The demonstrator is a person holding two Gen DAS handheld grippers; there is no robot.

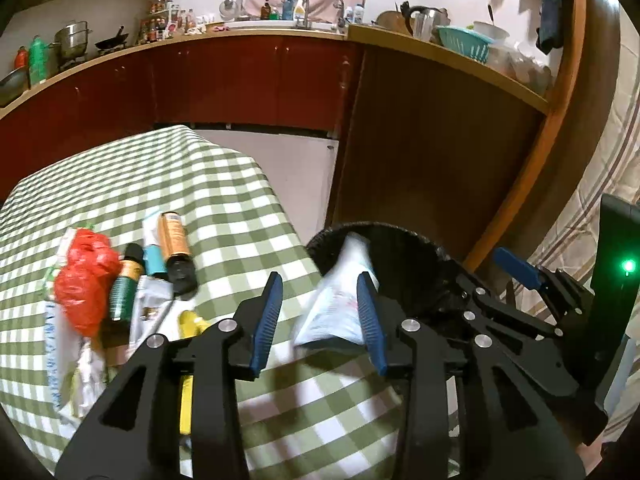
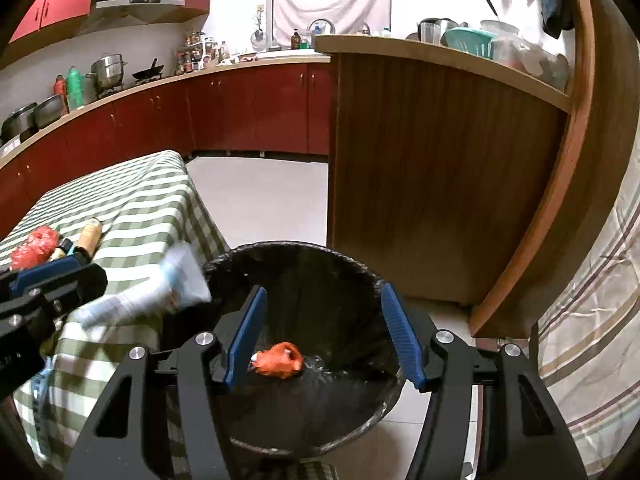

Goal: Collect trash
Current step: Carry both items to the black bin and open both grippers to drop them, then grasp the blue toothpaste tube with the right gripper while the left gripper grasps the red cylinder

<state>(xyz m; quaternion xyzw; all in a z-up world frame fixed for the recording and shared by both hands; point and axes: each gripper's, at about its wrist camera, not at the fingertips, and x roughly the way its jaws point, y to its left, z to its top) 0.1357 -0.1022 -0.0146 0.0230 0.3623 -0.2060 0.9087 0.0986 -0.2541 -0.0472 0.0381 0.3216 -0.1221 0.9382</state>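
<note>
While the left gripper point(image 1: 320, 320) has its fingers apart, a blurred white packet point(image 1: 340, 300) hangs loose between them at the surface's edge beside the bin point(image 2: 296, 264); the right gripper point(image 2: 324, 336), fingers apart and empty, hovers over an orange scrap point(image 2: 280, 360) inside.

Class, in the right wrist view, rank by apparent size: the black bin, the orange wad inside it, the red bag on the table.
1. Black bin
2. Orange wad and red bag: look alike, and distance differs, so unranked.

The left gripper point(image 1: 320, 312) is tilting downward just beside the trash bin point(image 2: 304, 280), jaws apart, pads gripping nothing. The right gripper point(image 2: 322, 336) is hanging directly over the bin's mouth, tilted downward, jaws spread wide and empty.
</note>
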